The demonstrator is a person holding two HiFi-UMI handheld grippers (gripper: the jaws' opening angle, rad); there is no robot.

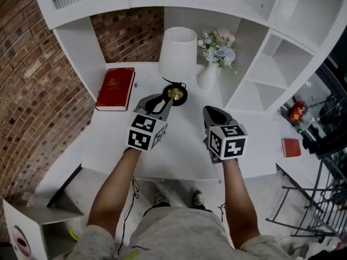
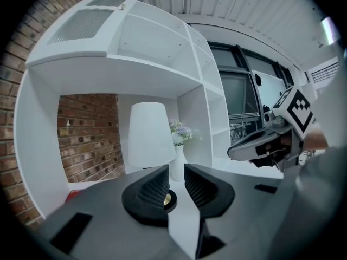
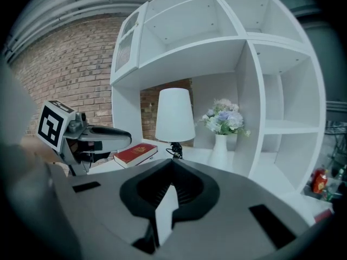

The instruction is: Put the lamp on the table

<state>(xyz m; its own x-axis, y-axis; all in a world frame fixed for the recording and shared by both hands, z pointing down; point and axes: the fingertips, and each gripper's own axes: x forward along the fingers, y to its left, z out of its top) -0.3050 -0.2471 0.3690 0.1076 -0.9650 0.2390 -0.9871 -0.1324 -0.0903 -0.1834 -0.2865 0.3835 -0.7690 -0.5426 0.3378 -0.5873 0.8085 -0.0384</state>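
The lamp stands upright at the back of the white table [image 1: 108, 140]. It has a white shade [image 1: 178, 46] and a black round base with a brass centre [image 1: 175, 94]. My left gripper [image 1: 162, 101] is open just in front of that base. In the left gripper view the brass centre [image 2: 167, 200] shows low in the gap between the jaws [image 2: 176, 172], and nothing is pinched. My right gripper [image 1: 211, 111] hovers to the right, apart from the lamp. Its jaws [image 3: 172, 164] are shut and empty, with the lamp [image 3: 174, 115] beyond them.
A red book [image 1: 115, 88] lies flat left of the lamp. A white vase of flowers [image 1: 209, 75] stands close to the lamp's right. White shelving [image 1: 271, 64] rises behind and to the right, with a brick wall [image 1: 32, 80] on the left.
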